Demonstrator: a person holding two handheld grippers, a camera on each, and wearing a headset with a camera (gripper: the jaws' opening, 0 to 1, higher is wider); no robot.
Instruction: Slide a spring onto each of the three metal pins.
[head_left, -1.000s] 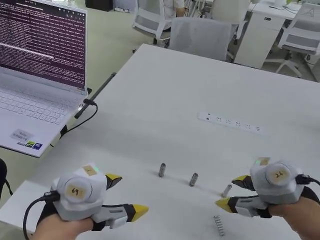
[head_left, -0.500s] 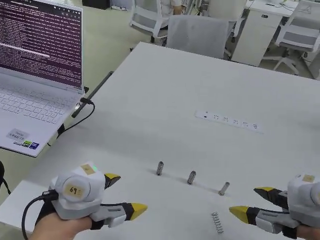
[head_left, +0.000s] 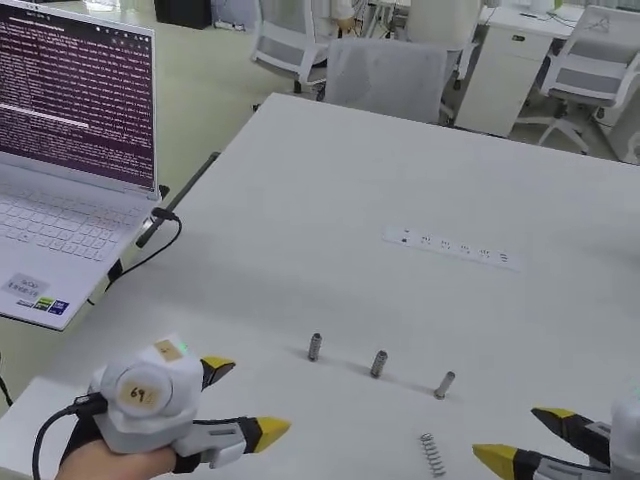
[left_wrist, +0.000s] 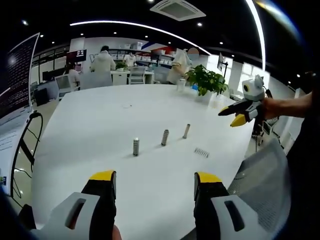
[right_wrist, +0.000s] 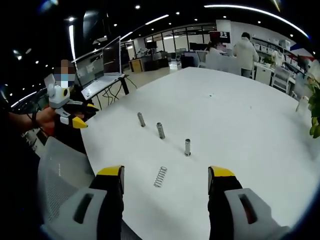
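Head view, largest first: what lies there?
— White tabletop (head_left: 330, 200), with an open laptop (head_left: 60, 150) to its left and a power strip (head_left: 452, 248) lying farther back.

And the tools?
— The left hand-held gripper (head_left: 245, 398) is at the near left, the right hand-held gripper (head_left: 524, 437) at the near right. Both have jaws spread wide, gripping nothing.

The small parts?
— Three stand upright in a row between them. The left pin (head_left: 315, 338) and middle pin (head_left: 380, 354) each wear a fitted spring (head_left: 314, 350); the right pin (head_left: 445, 385) is bare. A loose spring (head_left: 432, 454) lies flat near the right pin, on the person's side of it.
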